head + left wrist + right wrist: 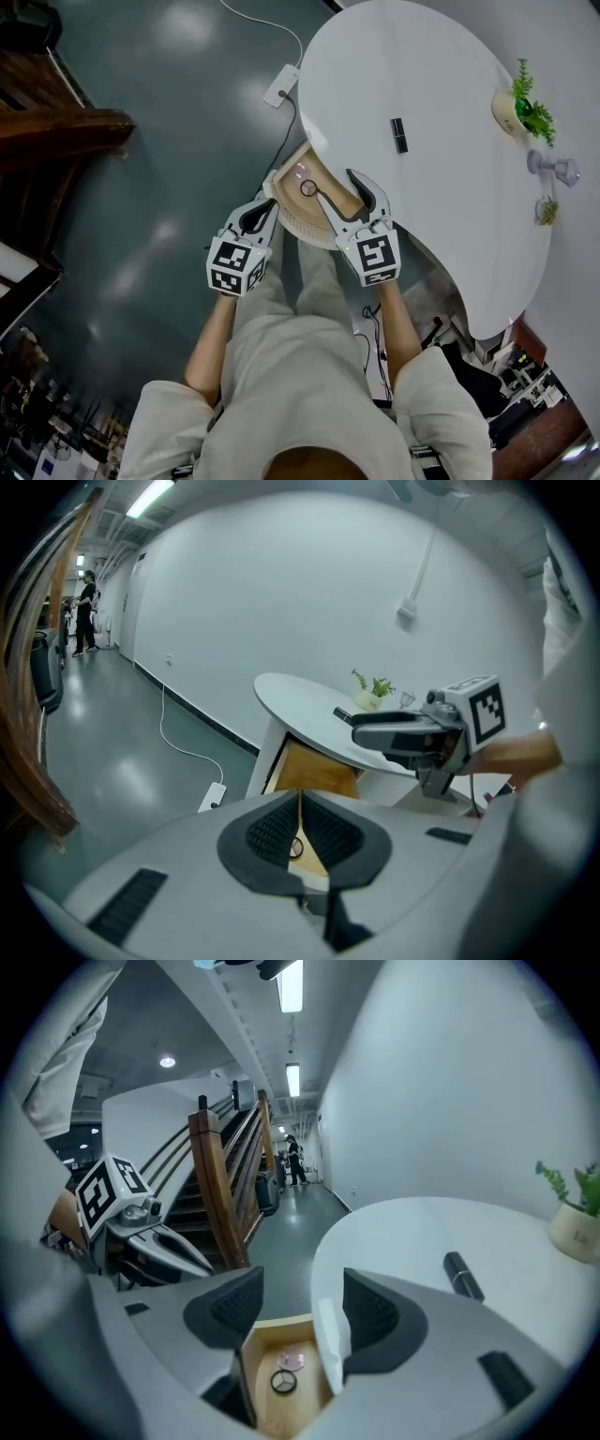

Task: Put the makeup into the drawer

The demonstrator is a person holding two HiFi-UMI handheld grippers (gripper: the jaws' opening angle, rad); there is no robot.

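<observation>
A black makeup tube (399, 134) lies on the white oval table (450, 216); it also shows in the right gripper view as the tube (463, 1276). Under the table's near edge the wooden drawer (330, 208) stands pulled out. Inside it are a round black-rimmed compact (308, 187) and a small pink item (300, 171), seen again between my right jaws as the compact (283, 1382) and pink item (291, 1360). My right gripper (336, 184) hangs open and empty above the drawer. My left gripper (265, 204) is shut with nothing in it, left of the drawer.
A potted plant (521, 105) and small glass ornaments (553, 169) stand on the table's far side. A white power strip (281, 86) with its cable lies on the grey floor. A wooden staircase (56, 127) is at the left. A person (86, 611) stands far down the hallway.
</observation>
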